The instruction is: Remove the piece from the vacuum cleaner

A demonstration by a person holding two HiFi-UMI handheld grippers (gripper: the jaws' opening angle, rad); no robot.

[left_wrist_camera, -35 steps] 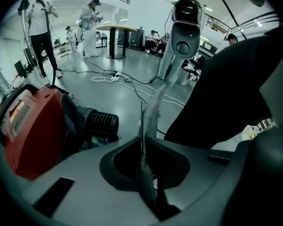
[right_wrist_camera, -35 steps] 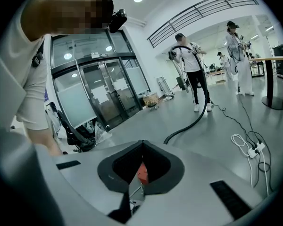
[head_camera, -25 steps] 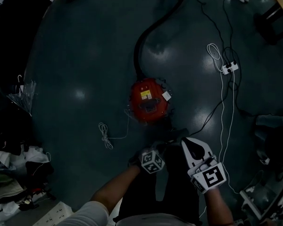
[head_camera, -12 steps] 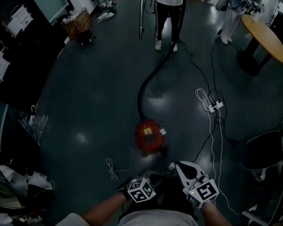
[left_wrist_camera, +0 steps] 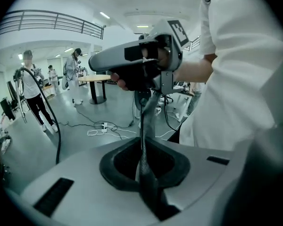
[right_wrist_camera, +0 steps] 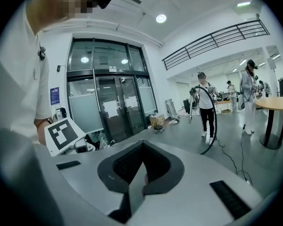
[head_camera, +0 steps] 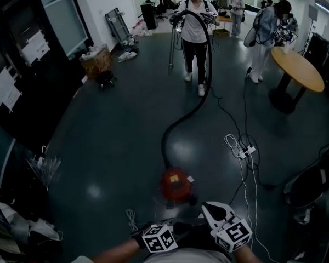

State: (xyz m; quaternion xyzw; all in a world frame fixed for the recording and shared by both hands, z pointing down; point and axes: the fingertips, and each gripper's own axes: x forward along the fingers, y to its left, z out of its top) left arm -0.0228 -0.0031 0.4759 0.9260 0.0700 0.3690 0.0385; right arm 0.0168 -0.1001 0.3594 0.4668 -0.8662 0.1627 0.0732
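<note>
The red canister vacuum cleaner (head_camera: 177,184) sits on the dark floor just ahead of me. Its black hose (head_camera: 182,119) curves away to a person (head_camera: 196,21) who holds the wand upright. Both grippers hang low in the head view, short of the canister and apart from it. My left gripper (head_camera: 178,230) is dark and partly hidden behind its marker cube; its jaws are pressed together (left_wrist_camera: 148,109). My right gripper (head_camera: 208,207) has its white jaws closed to a point, with nothing between them (right_wrist_camera: 140,172). The canister does not show in either gripper view.
A white power strip (head_camera: 245,151) with loose cables lies right of the vacuum. A coiled white cord (head_camera: 132,218) lies to its left. A round wooden table (head_camera: 297,69) and another person (head_camera: 263,37) stand at the back right. Clutter lines the left wall (head_camera: 22,240). A dark chair (head_camera: 312,185) stands at right.
The head view has tilted upward: the vacuum slid toward the bottom of the frame and the people, table and far room came into sight. Both grippers stay low and shut.
</note>
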